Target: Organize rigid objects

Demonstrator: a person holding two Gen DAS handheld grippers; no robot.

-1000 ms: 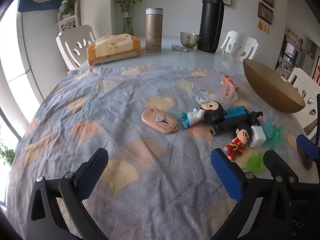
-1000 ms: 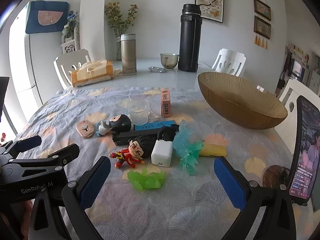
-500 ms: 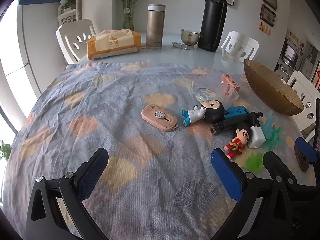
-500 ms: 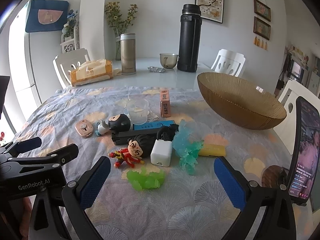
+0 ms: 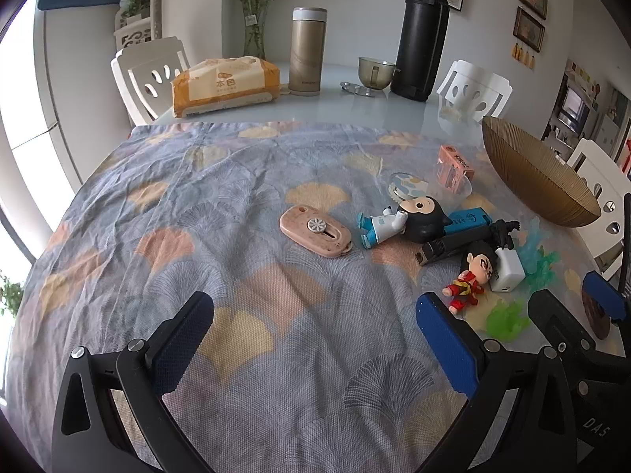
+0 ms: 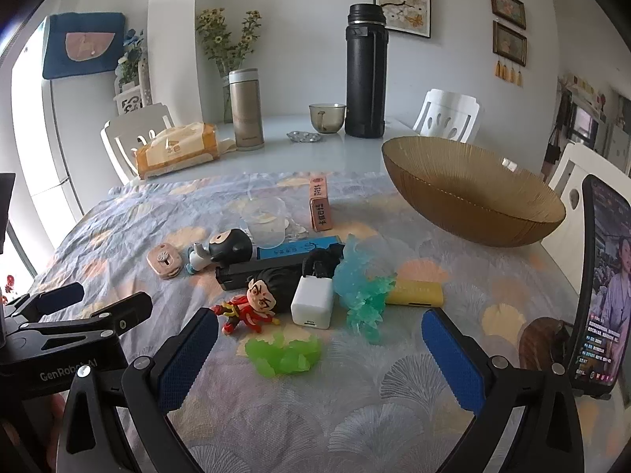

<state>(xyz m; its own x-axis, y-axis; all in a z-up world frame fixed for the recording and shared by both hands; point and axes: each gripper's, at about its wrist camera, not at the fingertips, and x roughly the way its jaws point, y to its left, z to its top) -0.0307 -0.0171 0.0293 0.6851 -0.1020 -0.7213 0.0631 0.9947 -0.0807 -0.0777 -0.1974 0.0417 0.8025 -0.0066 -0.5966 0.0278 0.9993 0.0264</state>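
The toys lie in a small pile on the cloth [image 5: 197,205], in front of both grippers. In the right view the pile sits just past the right gripper [image 6: 319,339], between its two blue pads and a bit farther out. Closest is a green blob [image 6: 284,354]. Behind it lies a red doll [image 6: 252,307] with a big dark head, touching a white plug [image 6: 311,303]. Next to the plug is a spiky blue-green toy [image 6: 363,291], and a yellow block [image 6: 418,295] lies just beside that. Farther back are a long black bar [image 6: 260,272], a blue box [image 6: 299,251], a black-headed doll [image 6: 228,250], a clear cup [image 6: 266,220] and a pink box [image 6: 318,203] standing on its side. A flat pink case [image 6: 165,262] lies a little apart at the left of the pile.

The right gripper has its jaws wide apart and holds nothing.

In the left view the pile is off to the right of the left gripper [image 5: 315,331]. The flat pink case is the nearest thing straight ahead of it, well out past the pads. Its jaws are wide apart too and hold nothing. Only bare cloth lies between them.

A big brown bowl [image 6: 473,201] stands to the right of the pile, near the table edge. A phone [image 6: 603,283] stands at the far right.
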